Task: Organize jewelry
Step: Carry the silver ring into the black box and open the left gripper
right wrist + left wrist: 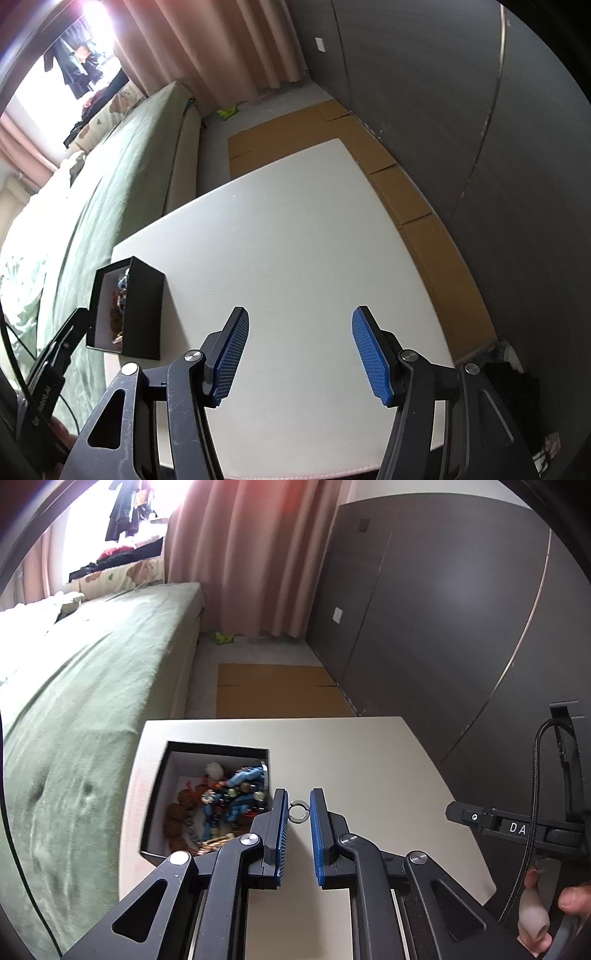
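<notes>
A small silver ring (298, 811) sits between the blue pads of my left gripper (298, 810), which is shut on it just above the white table (351, 760). A black box (207, 751) with a white lining stands just left of that gripper, full of jewelry (225, 797): blue beads, brown beads, gold chain. The same box (142, 306) shows at the left of the right wrist view. My right gripper (300, 332) is open and empty over the bare table (295, 229).
A bed with a green cover (74, 701) runs along the table's left side. Cardboard sheets (277, 690) lie on the floor beyond the table. A dark wall (461, 627) stands to the right, pink curtains (251, 554) at the back.
</notes>
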A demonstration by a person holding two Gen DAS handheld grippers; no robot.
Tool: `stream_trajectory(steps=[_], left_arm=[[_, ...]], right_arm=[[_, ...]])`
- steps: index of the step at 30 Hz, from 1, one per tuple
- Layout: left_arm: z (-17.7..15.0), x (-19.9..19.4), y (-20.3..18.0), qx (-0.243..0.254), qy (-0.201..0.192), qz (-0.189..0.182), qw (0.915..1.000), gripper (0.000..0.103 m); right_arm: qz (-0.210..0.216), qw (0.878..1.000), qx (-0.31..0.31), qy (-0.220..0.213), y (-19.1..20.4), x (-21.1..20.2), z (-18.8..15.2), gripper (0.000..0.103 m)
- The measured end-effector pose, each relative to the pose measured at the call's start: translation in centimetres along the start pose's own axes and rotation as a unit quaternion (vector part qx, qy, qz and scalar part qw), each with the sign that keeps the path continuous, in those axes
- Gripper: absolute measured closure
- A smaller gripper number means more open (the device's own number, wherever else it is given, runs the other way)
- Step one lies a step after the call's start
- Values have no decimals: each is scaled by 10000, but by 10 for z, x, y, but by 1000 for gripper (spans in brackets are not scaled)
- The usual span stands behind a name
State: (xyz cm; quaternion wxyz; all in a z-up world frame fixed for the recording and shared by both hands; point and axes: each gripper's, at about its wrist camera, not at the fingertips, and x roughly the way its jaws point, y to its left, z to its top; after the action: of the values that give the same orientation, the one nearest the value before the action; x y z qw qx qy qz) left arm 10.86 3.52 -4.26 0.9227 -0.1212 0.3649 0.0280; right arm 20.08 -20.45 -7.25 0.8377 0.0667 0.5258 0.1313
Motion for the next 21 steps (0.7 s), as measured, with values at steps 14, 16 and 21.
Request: stream_trajectory(steps=[14,16,21], left_arm=[[17,5,50,-573,-16,99,9983,91],[18,12,53,-625,103,152,9979,91],[15,39,61,-814,771,230,9934,89]], right_arm=[[503,9972,-366,-411,35,-2,12,44],[555,9966,-424,-432,40,-1,13,44],[519,9970,-423,-401,47,4,15,44]])
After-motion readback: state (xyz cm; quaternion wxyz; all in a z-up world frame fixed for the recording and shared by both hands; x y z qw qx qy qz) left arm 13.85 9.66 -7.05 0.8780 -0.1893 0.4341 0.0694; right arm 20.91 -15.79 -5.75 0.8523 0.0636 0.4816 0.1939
